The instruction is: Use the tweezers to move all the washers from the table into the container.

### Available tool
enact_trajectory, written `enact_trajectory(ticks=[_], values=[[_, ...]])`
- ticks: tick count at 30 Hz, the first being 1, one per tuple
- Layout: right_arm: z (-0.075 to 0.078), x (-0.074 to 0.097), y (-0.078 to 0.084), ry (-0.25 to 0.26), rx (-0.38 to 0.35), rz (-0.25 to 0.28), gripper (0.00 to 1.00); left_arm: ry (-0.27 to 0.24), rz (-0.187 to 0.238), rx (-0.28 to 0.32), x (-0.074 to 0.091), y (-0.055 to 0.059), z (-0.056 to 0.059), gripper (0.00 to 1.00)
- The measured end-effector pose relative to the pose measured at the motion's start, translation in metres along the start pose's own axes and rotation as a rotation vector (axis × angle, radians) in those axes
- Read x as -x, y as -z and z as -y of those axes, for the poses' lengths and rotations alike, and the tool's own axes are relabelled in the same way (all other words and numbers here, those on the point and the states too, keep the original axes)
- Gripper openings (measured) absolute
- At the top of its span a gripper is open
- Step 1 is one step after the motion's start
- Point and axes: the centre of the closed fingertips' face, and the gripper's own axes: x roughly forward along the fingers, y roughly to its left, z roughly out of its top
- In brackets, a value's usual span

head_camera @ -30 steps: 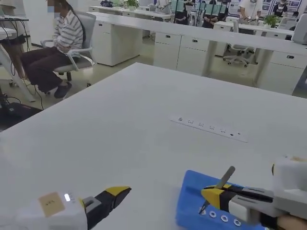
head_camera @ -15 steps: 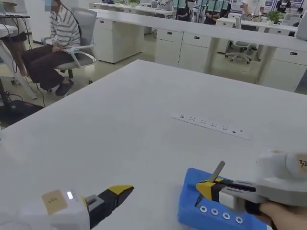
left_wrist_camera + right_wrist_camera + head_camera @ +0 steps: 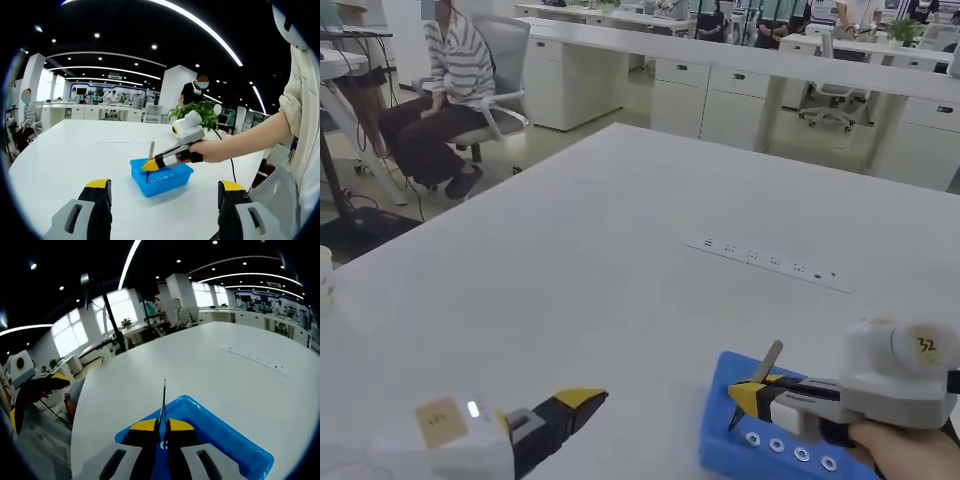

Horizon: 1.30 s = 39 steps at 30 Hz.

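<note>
1. Blue container (image 3: 716, 432) sits on the table (image 3: 620, 260), with four washers (image 3: 777, 446) in a row inside.
2. Right gripper (image 3: 742, 396) clamps the tweezers (image 3: 770, 356), tips down by the washers; left gripper (image 3: 582, 408) hovers, jaws apart.
3. Likely depositing; next, lift clear and check the table for more.

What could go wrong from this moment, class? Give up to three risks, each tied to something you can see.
1. The tweezers are thin and pinched at a tilt in the right gripper; they might twist or slip when pressed down.
2. Their tip sits close to the washers in the blue container, so a nudge could scatter them.
3. The left gripper hangs open, apart from the container, so nothing steadies it if pushed.
</note>
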Motion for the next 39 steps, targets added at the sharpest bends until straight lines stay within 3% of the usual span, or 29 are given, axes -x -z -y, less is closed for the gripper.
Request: enact_trajectory(ticks=[14,23,27,28,33,39], values=[[0.001,-0.004,0.005,-0.015,0.101,-0.007,0.03,-0.004,0.001,0.005,0.0,0.0,-0.001,0.89],[0.003,-0.006,0.004,-0.024,0.105,-0.007,0.04,0.0,-0.004,0.008,-0.001,0.001,0.0,0.9],[0.002,-0.005,0.004,-0.015,0.124,-0.01,0.04,0.001,0.005,0.015,-0.001,-0.001,0.0,0.9],[0.004,-0.004,0.002,0.008,0.15,-0.011,0.04,-0.001,0.013,0.019,0.0,-0.002,-0.001,0.9],[-0.001,0.006,-0.012,0.023,0.158,0.044,0.04,0.0,0.017,0.035,0.0,-0.002,-0.001,0.9],[-0.016,0.017,-0.026,-0.001,0.151,0.092,0.04,0.013,0.009,0.041,0.0,-0.001,0.001,0.89]])
